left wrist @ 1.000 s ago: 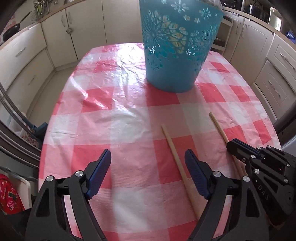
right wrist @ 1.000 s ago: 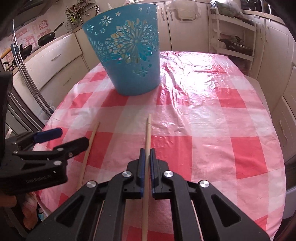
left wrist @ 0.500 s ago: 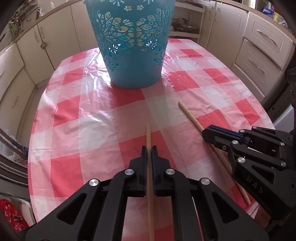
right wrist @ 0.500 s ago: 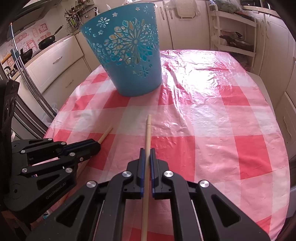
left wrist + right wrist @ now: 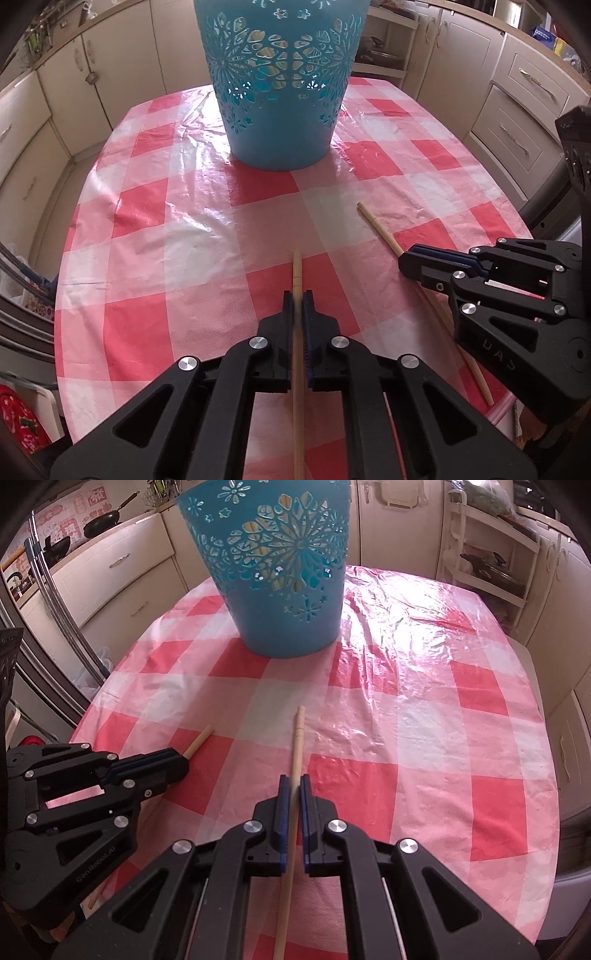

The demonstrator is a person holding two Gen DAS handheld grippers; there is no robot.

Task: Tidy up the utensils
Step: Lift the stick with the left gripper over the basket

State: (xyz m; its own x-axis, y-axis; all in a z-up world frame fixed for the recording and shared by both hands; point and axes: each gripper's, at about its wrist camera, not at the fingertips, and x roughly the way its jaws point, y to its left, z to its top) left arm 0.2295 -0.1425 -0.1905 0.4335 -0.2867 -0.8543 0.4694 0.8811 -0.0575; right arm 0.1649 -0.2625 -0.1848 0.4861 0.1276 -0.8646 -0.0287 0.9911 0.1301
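Left tool point(image 5: 297, 301) clamped on a stick point(image 5: 297, 273), lower centre; right tool point(image 5: 291, 786) clamped on another stick point(image 5: 297, 731). Blue basket point(image 5: 277, 92) top centre on bench point(image 5: 147, 221).

Blk grippers point(image 5: 298, 295), blue-padded fingers point(image 5: 283, 812), silver screws.
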